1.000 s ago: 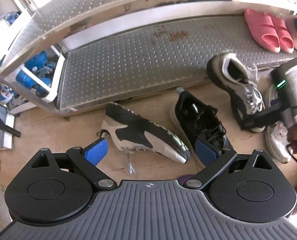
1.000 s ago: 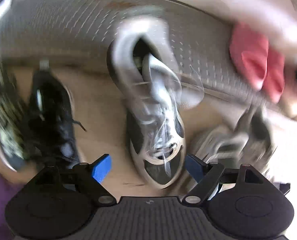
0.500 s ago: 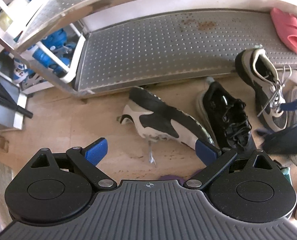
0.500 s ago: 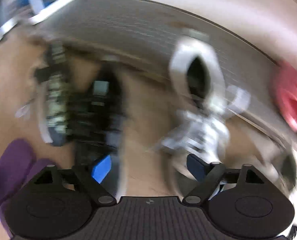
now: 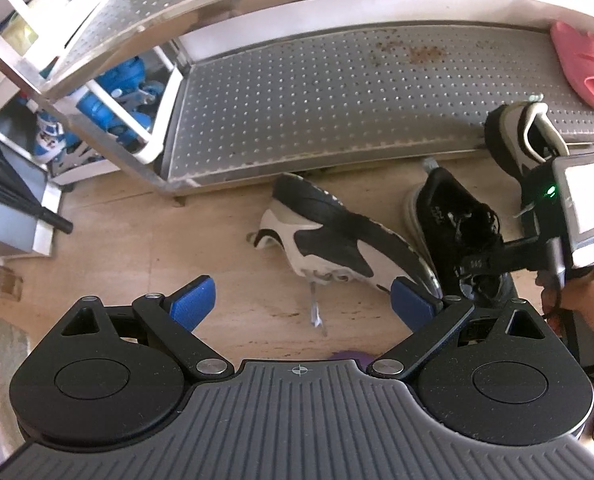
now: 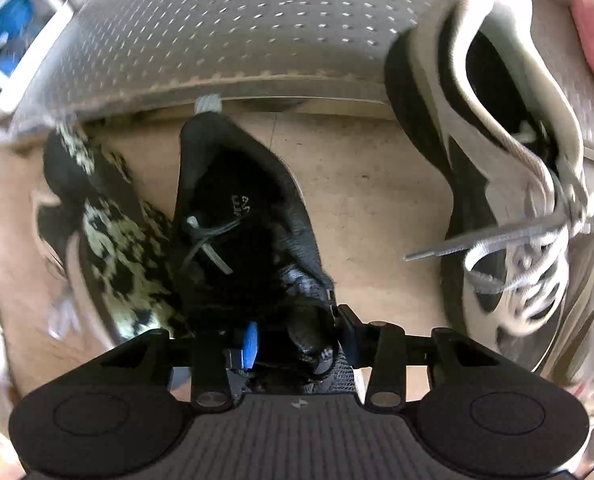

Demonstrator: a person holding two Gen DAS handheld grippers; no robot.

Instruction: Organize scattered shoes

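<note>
Gripping the black shoe (image 6: 249,216) at its laced front, right claw (image 6: 297,344) is closed on it; shoe sits on the floor (image 5: 137,240) before the rack (image 5: 337,92). Left claw (image 5: 303,300) gapes wide, empty, above the floor near the black-white shoe (image 5: 337,236). Rack's lower shelf holds a pink slipper (image 5: 581,64); grey shoe's (image 6: 497,140) heel leans on its edge.

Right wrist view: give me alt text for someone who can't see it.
The right gripper is closed on the front of a black sneaker lying on a wooden floor. A black-and-white shoe lies on its left, a grey laced sneaker on its right, before a perforated metal shelf.
</note>
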